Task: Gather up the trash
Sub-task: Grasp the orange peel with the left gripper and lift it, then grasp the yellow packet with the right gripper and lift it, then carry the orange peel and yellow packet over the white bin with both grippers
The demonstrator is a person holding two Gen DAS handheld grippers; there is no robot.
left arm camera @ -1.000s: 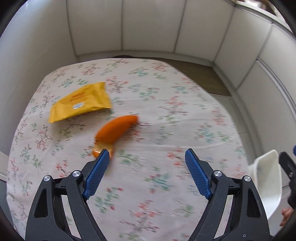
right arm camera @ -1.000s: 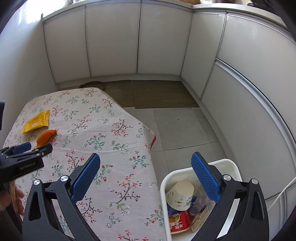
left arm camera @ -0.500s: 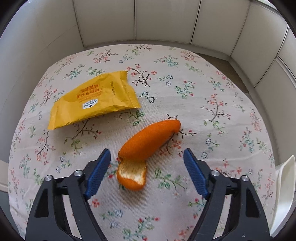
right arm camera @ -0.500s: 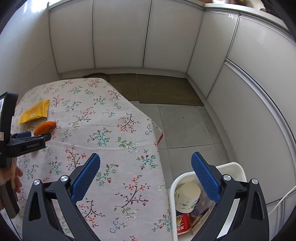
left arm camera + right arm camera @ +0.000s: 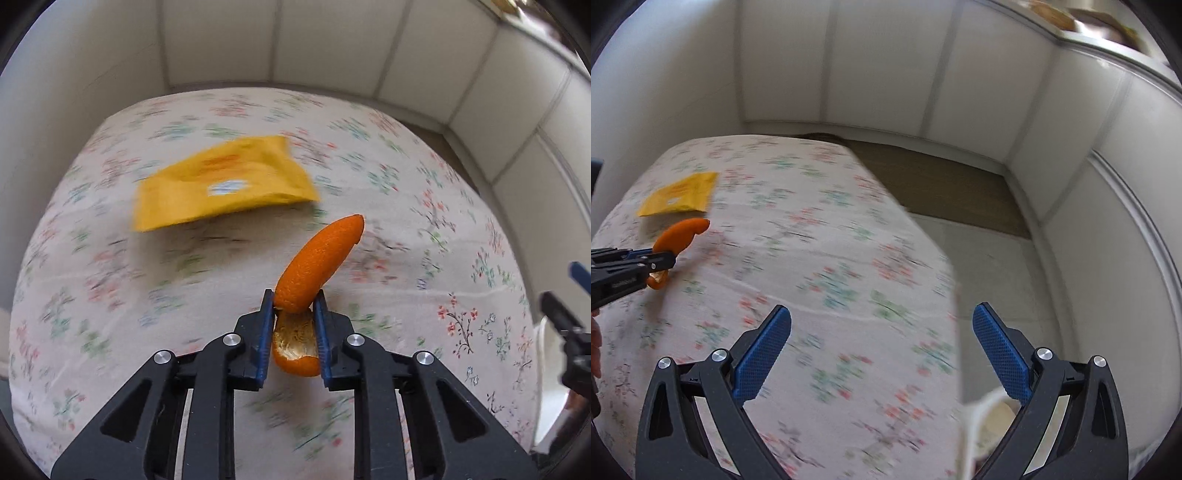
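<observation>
Left gripper (image 5: 293, 306): my jaws had just closed, clamping the orange peel (image 5: 317, 258).
Right gripper (image 5: 882, 350): I held it spread wide, empty.
Wrapper (image 5: 221, 188): lay beyond on the floral cloth (image 5: 424, 206).

One orange peel (image 5: 317, 258), one yellow wrapper (image 5: 221, 188), one floral tablecloth (image 5: 424, 206), two grippers: left gripper (image 5: 293, 328), right gripper (image 5: 882, 350).

The print on the yellow packet (image 5: 221, 188) is blurred and cannot be read. The flower pattern of the tablecloth (image 5: 110, 295) is smeared in both views. The lower part of the orange peel (image 5: 295, 347) is partly hidden between the blue pads (image 5: 263, 339). The white bin (image 5: 979, 417) is blurred, cut by the bottom edge, and its contents cannot be told. A hand (image 5: 595, 339) shows only as a sliver at the left edge.
</observation>
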